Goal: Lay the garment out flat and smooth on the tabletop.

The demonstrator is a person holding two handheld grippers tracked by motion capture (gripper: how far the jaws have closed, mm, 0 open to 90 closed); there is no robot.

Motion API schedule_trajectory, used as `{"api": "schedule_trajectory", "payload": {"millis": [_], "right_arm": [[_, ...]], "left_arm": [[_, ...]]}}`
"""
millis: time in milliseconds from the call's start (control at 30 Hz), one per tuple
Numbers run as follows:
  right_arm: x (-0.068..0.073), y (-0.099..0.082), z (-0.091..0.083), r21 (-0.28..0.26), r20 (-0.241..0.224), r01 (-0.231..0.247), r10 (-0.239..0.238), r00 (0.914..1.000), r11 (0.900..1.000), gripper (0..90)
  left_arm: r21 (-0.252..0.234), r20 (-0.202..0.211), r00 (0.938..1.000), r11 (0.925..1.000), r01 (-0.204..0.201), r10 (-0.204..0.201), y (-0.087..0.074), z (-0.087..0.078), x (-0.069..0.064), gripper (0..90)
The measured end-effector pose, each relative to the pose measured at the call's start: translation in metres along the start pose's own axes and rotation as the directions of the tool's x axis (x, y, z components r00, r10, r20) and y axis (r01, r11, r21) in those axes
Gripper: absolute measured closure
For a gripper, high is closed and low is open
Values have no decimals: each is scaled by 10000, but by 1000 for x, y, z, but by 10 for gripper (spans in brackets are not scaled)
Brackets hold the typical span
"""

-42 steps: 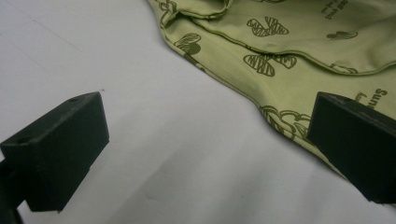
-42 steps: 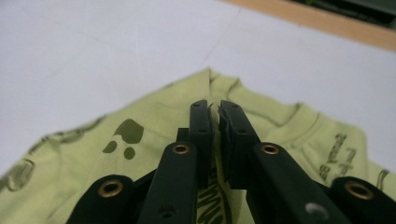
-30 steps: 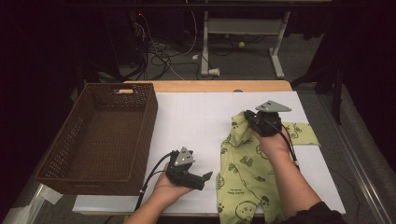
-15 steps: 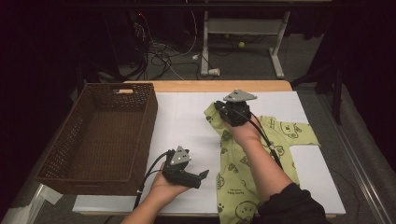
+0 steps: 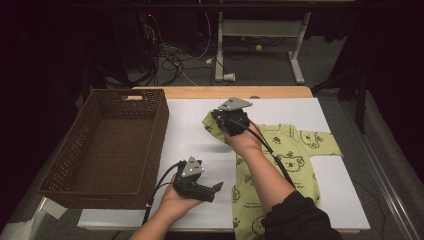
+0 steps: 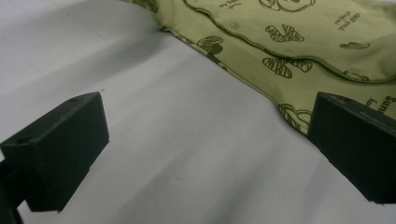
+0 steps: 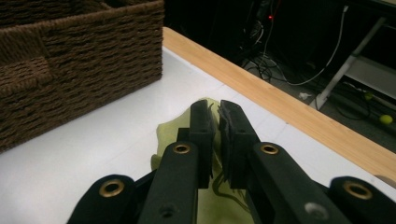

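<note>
Two grippers are at work over one green printed garment [image 5: 280, 165], which lies flat on the white table top [image 5: 190, 135]. Its long axis runs from the near table edge, by the person's right sleeve, away toward the far edge, with one sleeve spread out sideways well to the right of the right gripper [image 5: 226, 121]. The other sleeve is pinched between that gripper's fingers [image 7: 201, 126], which are closed nearly together on the cloth; a fold of green fabric bulges out just beyond and below the fingertips in the right gripper view. The left gripper [image 5: 212, 190] hovers low at the near edge, its fingers [image 6: 60, 149] spread wide with nothing between them. The garment's lower hem lies just beyond and to the right of those fingers, one tip overlapping its edge in the left gripper view; whether it touches the cloth I cannot tell.

A brown woven basket [image 5: 80, 165] stands on the table well to the left of both grippers. Beyond the table's wooden far rim [image 5: 220, 92] the room is dark, with cables on the floor [image 5: 175, 60] and a white table frame [image 5: 260, 30].
</note>
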State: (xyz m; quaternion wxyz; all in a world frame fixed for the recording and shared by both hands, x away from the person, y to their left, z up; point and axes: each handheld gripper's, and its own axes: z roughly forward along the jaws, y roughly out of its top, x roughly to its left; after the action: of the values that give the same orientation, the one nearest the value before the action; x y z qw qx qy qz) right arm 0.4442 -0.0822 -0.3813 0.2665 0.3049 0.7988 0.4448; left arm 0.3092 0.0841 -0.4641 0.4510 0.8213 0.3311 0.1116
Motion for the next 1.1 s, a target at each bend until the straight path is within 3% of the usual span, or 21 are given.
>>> {"api": "schedule_trajectory", "payload": {"millis": [167,267,533,700,1000,1100], "right_arm": [[9,4,8,40,-224,146,-145,9996,9999,849],[13,5,11,18,-521,52,-51,9986,10000,754],[8,1,-3,63,-621,-135,139,9980,9999,631],[-4,-14,-20,129,-617,-548,555,9966,9984,548],[-27,-55,-55,500,-421,-1035,1056,9935,9934,248],[-31,-68,-65,587,-361,-1066,1088,9934,9926,187]], "left_arm": [[98,-16,9999,9999,-107,107,0,2,-1,0],[83,-45,9999,9999,-106,107,-1,1,0,0],[47,-108,9999,9999,-118,118,0,1,2,0],[70,-189,9997,9999,-135,136,0,2,3,0],[129,-370,9992,9998,-127,131,1,3,5,0],[164,-417,9991,9998,-103,110,2,4,6,0]]}}
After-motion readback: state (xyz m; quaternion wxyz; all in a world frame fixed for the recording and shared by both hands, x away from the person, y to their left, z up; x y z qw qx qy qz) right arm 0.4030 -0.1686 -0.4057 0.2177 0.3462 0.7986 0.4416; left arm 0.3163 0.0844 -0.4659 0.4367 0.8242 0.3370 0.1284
